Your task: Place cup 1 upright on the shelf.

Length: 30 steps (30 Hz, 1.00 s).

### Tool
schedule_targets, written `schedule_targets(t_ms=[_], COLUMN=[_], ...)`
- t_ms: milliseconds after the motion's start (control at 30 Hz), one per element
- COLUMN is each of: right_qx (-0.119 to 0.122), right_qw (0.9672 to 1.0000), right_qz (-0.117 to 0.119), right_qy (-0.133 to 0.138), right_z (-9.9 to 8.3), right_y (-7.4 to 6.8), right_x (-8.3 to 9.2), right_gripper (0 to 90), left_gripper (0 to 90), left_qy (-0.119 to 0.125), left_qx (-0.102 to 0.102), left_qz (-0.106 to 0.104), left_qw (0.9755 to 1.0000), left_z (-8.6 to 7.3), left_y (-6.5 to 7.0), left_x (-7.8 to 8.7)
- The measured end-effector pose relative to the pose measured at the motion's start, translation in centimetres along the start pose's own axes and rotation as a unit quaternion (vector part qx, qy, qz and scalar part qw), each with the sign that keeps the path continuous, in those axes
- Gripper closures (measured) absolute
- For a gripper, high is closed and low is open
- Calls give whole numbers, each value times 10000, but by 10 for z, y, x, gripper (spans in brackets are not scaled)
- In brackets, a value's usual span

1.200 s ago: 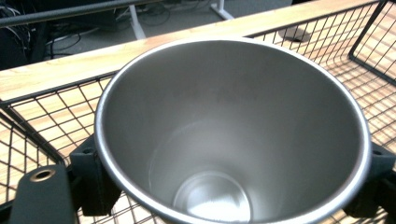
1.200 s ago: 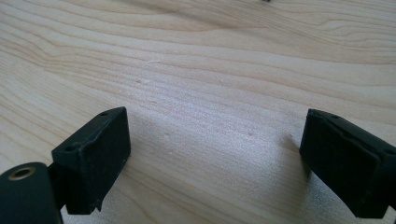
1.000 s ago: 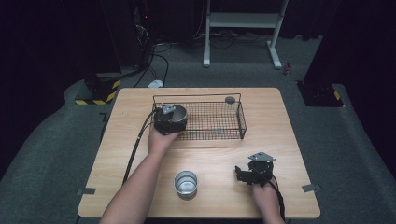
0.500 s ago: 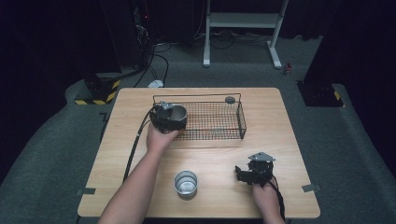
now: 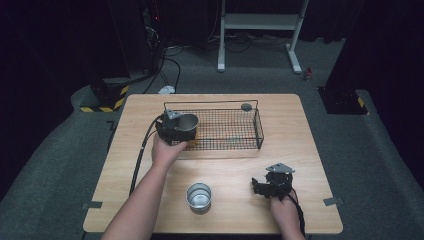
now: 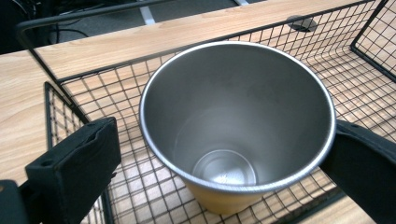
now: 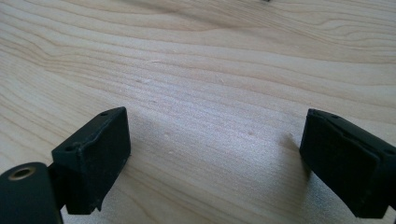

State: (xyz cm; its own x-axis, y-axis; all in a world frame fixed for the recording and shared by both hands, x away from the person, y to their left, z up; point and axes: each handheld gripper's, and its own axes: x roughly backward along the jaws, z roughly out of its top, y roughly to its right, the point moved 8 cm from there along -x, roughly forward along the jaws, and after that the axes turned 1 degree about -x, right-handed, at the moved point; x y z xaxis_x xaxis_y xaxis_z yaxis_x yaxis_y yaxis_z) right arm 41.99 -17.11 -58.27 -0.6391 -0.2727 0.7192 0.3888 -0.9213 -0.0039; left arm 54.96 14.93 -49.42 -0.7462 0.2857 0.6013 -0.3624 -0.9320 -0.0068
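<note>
A steel cup (image 6: 233, 121) stands upright in the left end of a black wire basket (image 5: 235, 131). My left gripper (image 5: 176, 129) reaches over the basket's near rim, and the cup (image 5: 187, 123) sits between its jaws. Those jaws have just been opening: in the left gripper view the left gripper (image 6: 224, 140) is open, its left pad clear of the cup wall and its right pad close by the rim. A second steel cup (image 5: 199, 196) stands on the table near the front. My right gripper (image 5: 261, 186) rests low at the front right, and the right gripper (image 7: 215, 149) is open with nothing between its jaws.
The basket (image 6: 355, 79) sits mid-table on the wooden table (image 5: 300, 130). A small dark round disc (image 5: 246, 106) lies on the wood just behind the basket. The left gripper's cable (image 5: 140, 155) trails down the table's left side. Grey carpet surrounds the table.
</note>
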Motion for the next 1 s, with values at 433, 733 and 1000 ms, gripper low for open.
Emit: schedule_targets(t_ms=[433, 733, 1000], right_qx=[1, 1, 1], right_qw=[10000, 10000, 10000], right_qz=[0, 0, 1], right_qy=[0, -1, -1], right_z=[0, 0, 0], right_y=[0, 0, 0], right_x=[0, 0, 0], right_gripper=[85, 85, 85], left_gripper=[5, 5, 5], left_qy=[235, 397, 426], left_qx=[76, 6, -29], left_qz=[-238, -349, -445], left_qw=[9994, 9986, 9981], left_z=[-6, -2, -5], left_y=[3, 9, 10], left_x=[18, 31, 39])
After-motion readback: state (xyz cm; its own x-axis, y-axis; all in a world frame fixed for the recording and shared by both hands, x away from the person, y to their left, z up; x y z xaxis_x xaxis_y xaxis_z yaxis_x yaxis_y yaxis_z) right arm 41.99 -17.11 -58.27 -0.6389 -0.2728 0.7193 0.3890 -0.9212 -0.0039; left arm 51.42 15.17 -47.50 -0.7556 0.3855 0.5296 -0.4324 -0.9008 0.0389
